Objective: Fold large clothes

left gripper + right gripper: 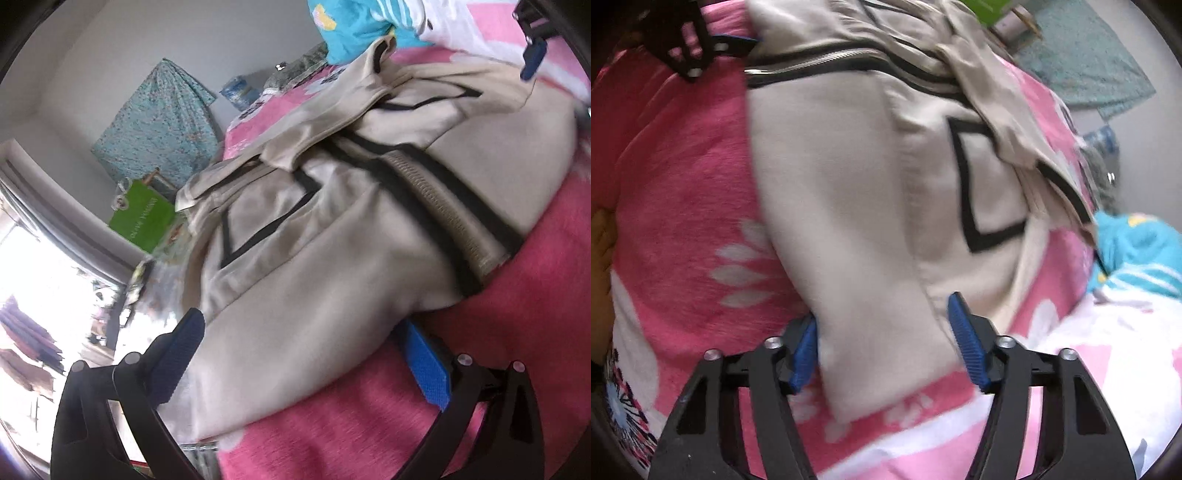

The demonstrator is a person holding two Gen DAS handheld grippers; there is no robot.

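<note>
Where jacket [332, 229] lies — pink blanket [498, 350] (floral).

Beige zip-up jacket with black trim [849, 192] and crumpled turquoise garment [1137, 251] lie on pink flower-printed bed blanket [683, 192]

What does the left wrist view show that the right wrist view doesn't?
Only the left wrist view shows the bright window and the green box beside the bed. Only the right wrist view shows the white flower print on the pink blanket and the right gripper, open around the jacket's edge. Both show the beige jacket with black trim, its zipper, and the left gripper, open around the fabric.
</note>
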